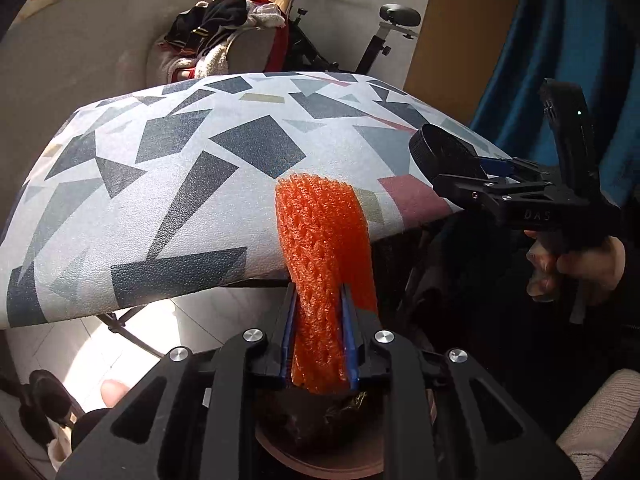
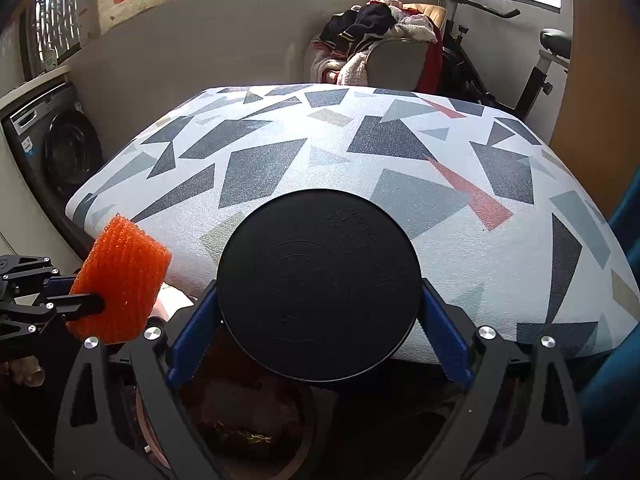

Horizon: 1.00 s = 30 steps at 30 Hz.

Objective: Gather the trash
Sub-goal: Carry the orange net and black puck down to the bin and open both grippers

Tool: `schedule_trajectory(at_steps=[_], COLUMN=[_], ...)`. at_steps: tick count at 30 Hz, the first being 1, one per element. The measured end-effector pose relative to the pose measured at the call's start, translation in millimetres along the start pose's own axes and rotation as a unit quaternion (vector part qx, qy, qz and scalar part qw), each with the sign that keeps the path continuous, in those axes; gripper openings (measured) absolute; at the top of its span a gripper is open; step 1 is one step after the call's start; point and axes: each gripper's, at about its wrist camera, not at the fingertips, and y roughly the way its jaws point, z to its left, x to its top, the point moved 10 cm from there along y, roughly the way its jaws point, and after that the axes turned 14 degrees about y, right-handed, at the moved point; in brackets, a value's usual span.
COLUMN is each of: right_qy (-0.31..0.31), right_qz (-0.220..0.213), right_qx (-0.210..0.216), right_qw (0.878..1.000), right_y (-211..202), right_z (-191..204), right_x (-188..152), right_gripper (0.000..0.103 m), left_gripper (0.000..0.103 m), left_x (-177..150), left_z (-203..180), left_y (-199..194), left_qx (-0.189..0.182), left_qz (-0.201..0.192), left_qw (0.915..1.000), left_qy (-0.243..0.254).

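Note:
My left gripper [image 1: 320, 296] is shut on an orange foam net sleeve [image 1: 324, 232], which sticks up past the fingertips over the near edge of the patterned table [image 1: 160, 160]. In the right wrist view the same orange sleeve [image 2: 124, 276] shows at the left, in the left gripper [image 2: 80, 296]. My right gripper [image 2: 320, 304] is shut on a round black lid [image 2: 320, 240], clamped edge to edge between the blue pads. From the left wrist view the lid [image 1: 444, 152] hangs at the table's right corner. Below both grippers sits a round brown-rimmed bin [image 2: 144, 412] with dark trash inside.
The table top [image 2: 400, 152] carries a grey, black and red geometric pattern. Behind it stand a chair piled with clothes [image 1: 224, 36] and an exercise bike [image 1: 384, 36]. A washing machine [image 2: 60, 148] is at the left, a blue curtain [image 1: 540, 60] at the right. A hand [image 1: 580, 264] grips the right tool.

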Motion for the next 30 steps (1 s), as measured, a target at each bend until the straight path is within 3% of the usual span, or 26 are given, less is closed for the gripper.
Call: schedule_trajectory(at_steps=[2,5,7,12,19,30], right_qy=[-0.002,-0.005,-0.008,-0.021,-0.048,-0.124], right_qz=[0.003,0.007,0.010,0.021,0.052,0.117], right_qx=[0.002,0.007,0.010,0.016,0.034,0.066], right_qw=[1.000,1.000,1.000,0.999,0.997,0.983], right_y=[1.1,2.5,3.5,5.6,11.1,20.7], right_z=[2.9,8.5,12.3,22.5,43.4,80.9], right_x=[-4.1,-10.7,-14.9,-27.3,-50.9,-92.2], right_gripper=[0.092,0.092,0.092,0.092,0.092,0.092], left_gripper=[0.027,0.049,0.057,0.081,0.091,0.092], left_x=[1.1,2.2,3.6,8.0,4.0,-2.7], left_z=[-1.6,-1.1,0.7,13.6,39.5,47.9], left_y=[-1.6,-5.5,-9.8,-25.3,-37.5,-36.1], left_qx=[-0.001,0.008,0.017,0.060,0.103,0.117], left_qz=[-0.004,-0.011,-0.020,-0.047,-0.059,-0.046], left_qw=[1.0000,0.9999,0.9996,0.9970,0.9912,0.9892], left_qy=[0.004,0.005,0.003,-0.013,-0.058,-0.076])
